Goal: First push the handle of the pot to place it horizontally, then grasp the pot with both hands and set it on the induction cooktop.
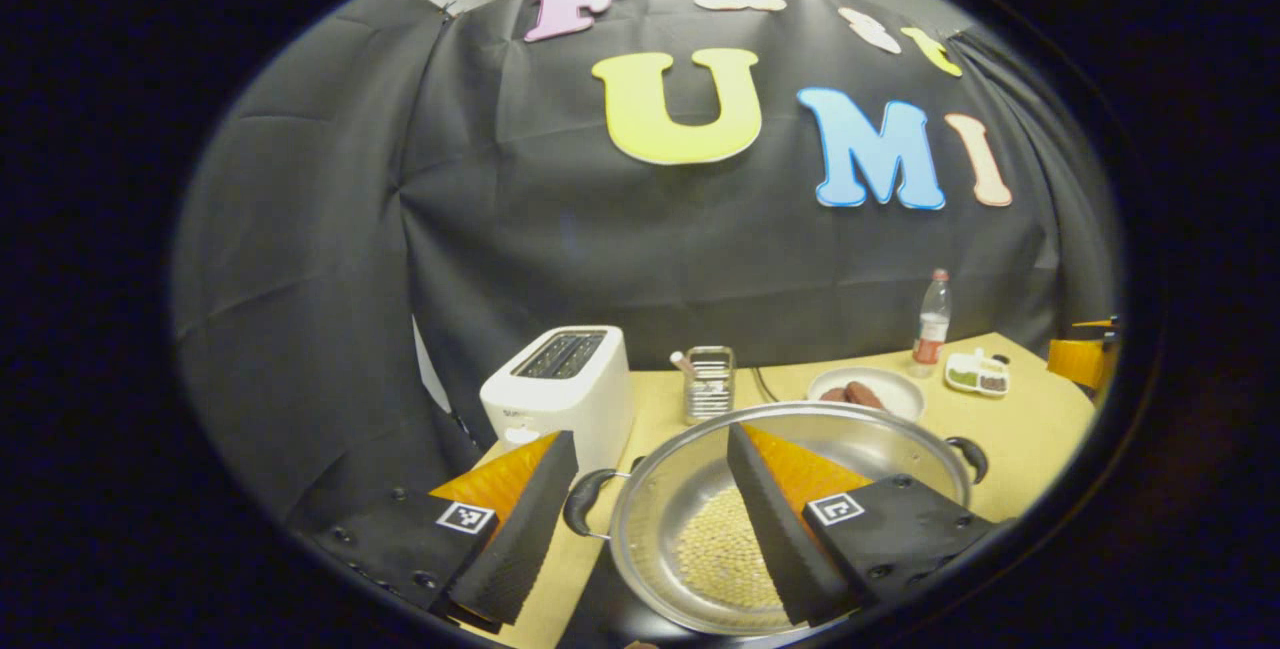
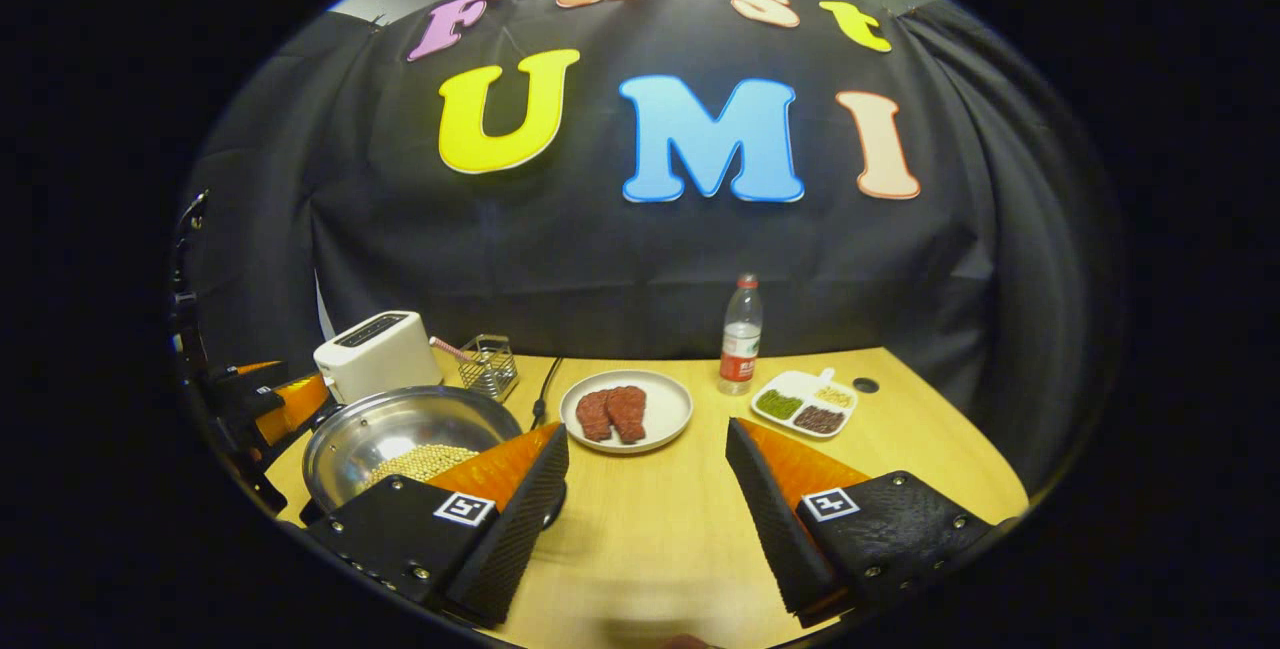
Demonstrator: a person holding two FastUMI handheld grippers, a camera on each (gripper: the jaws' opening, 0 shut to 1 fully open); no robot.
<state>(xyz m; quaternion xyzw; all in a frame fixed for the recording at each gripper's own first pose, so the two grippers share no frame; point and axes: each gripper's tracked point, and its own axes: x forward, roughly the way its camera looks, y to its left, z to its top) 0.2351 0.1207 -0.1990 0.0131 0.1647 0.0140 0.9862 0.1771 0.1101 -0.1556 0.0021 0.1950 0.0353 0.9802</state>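
We saw a wide, shallow stainless-steel pot [image 1: 790,519] with two small black loop handles, holding a patch of pale yellow beans [image 1: 725,554] at its bottom. It sat over a dark flat surface at the near edge of the light wooden table [image 1: 1030,429]; we could not tell whether that surface was the induction cooktop. The pot's left handle [image 1: 585,504] and right handle [image 1: 968,457] pointed out to either side.

In the left gripper view, the left gripper [image 1: 652,519] stood open with its jaws spread wide around the pot's left rim: one finger lay outside the pot beside the left handle, the other reached over the inside of the pot above the beans. We could not tell whether either finger touched the metal.

In the right gripper view, the right gripper [image 2: 647,504] was open too, its left finger just beside the pot's right edge, its right finger over bare table well apart from the pot.

Behind the pot to the left stood a white two-slot toaster [image 1: 560,391]. Directly behind the pot was a small wire basket [image 1: 709,384]. Behind the pot to the right sat a round white plate [image 2: 627,411] with two dark red patties, then a clear plastic bottle [image 2: 741,336] with a red cap, and a white divided dish [image 2: 806,404] of green, brown and pale foods farthest right.
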